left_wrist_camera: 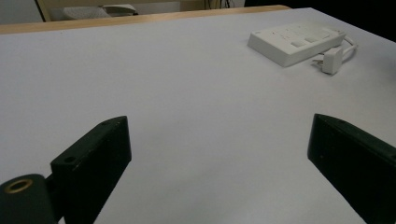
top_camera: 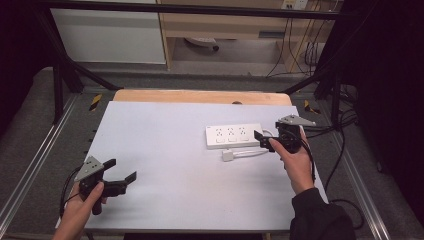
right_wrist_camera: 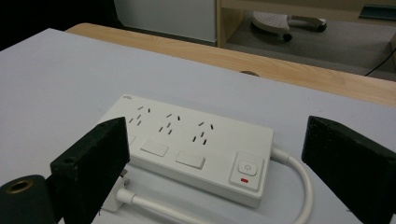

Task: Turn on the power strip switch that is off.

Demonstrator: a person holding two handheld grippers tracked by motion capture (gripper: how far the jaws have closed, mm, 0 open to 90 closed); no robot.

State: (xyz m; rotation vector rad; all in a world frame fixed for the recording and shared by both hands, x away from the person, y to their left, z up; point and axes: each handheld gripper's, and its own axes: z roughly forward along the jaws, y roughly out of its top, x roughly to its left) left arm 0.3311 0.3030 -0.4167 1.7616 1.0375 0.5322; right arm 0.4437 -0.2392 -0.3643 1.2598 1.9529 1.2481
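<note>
Jaws spread wide on both grippers, nothing pinched. Right gripper (top_camera: pixel 263 140): just beside power strip (top_camera: pixel 234 136), at its switch end, jaws pointing at it. White plug (top_camera: pixel 228 155) w/ cable lies just near side of strip. Left gripper (top_camera: pixel 121 171): well apart from strip, low over white tabletop (top_camera: pixel 170 150).

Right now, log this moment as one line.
left gripper open, idle near table edge | right gripper open, at power strip end | plug loose on table, unplugged
</note>
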